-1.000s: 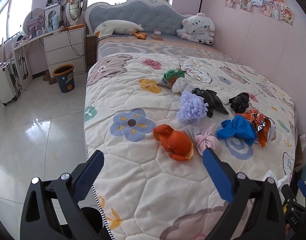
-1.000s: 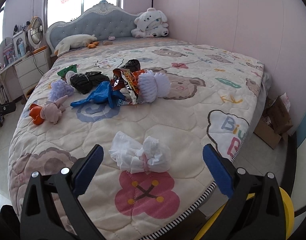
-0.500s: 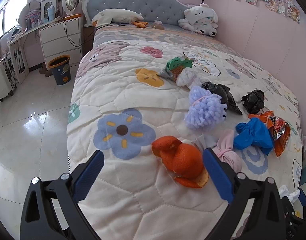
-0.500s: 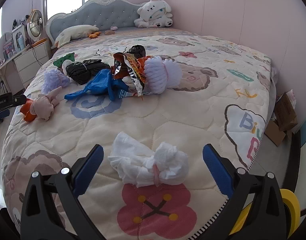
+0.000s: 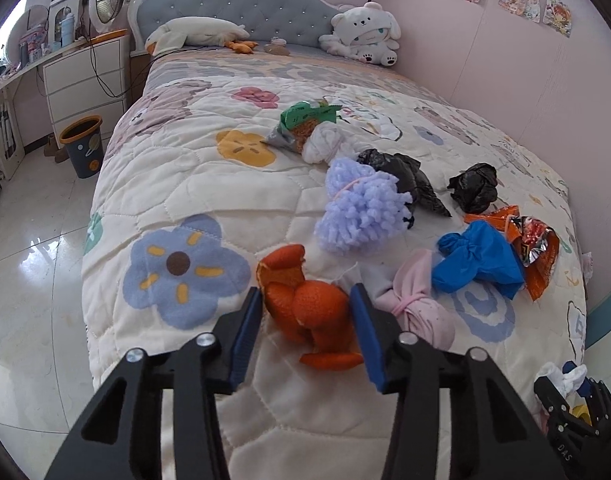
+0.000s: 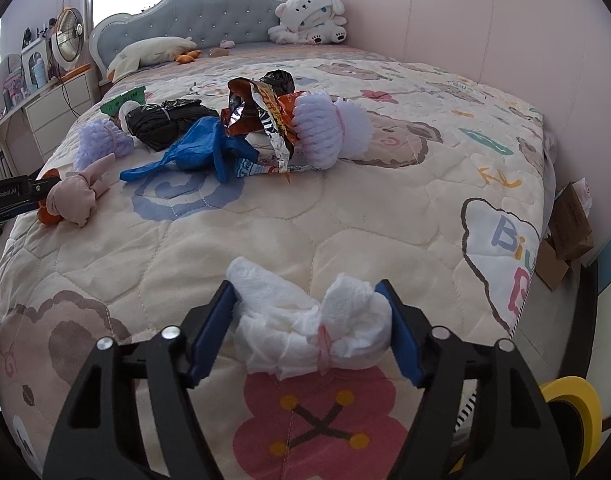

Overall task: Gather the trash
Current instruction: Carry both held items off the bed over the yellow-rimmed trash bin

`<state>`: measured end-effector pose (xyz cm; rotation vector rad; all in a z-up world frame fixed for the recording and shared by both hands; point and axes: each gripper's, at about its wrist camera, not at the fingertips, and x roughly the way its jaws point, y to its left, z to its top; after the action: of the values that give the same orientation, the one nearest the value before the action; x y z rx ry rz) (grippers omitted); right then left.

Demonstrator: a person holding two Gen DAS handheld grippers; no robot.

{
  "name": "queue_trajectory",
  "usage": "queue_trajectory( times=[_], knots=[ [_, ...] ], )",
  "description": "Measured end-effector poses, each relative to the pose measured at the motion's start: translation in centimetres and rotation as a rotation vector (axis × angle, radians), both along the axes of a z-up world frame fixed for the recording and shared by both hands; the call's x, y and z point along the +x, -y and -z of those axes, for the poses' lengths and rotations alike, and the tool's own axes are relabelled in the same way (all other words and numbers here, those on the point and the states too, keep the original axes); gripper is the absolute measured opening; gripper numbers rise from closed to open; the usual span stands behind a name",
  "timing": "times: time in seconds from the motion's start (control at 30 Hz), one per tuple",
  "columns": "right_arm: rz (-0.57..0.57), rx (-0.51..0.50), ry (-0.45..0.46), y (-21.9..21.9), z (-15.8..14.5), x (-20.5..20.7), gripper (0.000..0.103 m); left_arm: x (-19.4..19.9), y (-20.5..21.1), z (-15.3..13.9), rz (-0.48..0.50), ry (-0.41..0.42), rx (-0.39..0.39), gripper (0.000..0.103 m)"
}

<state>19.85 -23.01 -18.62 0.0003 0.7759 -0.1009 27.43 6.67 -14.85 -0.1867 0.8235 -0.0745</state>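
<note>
In the left wrist view the orange peel (image 5: 311, 312) lies on the quilted bed (image 5: 177, 184) directly between the blue pads of the left gripper (image 5: 307, 304), with the pink tied cloth (image 5: 415, 302) just beside the right-hand pad. The near end of the peel dips below the pad line, and whether the pads already press its sides is hard to judge; the jaws are closing and stand fairly narrow, flanking the peel closely on both sides. Farther up the bed lie a lilac fluffy bundle (image 5: 361, 210), a blue bag (image 5: 479, 258) and a snack wrapper (image 5: 533, 244). In the right wrist view the white tissue bundle (image 6: 311, 326) sits between the pads of the right gripper (image 6: 307, 316), above a red flower print. Its lower edge is partly hidden behind the finger frames. These jaws are closing too, at a middling spread, both pads touching the tissue's ends.
</note>
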Motion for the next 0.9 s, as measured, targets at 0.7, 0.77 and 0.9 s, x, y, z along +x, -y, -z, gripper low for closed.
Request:
queue_trajectory(
  times=[0.7,0.77,0.9],
  knots=[
    [-0.01,0.112,0.174,2.7,-8.2,-5.6,0.052,-6.2,0.0,-6.4,0.049,0.172,-0.095,0.034],
    [-0.013,0.122,0.194,3.0,-9.3,-6.6,0.052,-7.3,0.4,-7.4,0.066,0.196,-0.096,0.034],
    [-0.017,0.127,0.242,3.5,-11.7,-8.8,0.052,-9.7,1.6,-9.5,0.109,0.241,-0.093,0.034]
  ],
)
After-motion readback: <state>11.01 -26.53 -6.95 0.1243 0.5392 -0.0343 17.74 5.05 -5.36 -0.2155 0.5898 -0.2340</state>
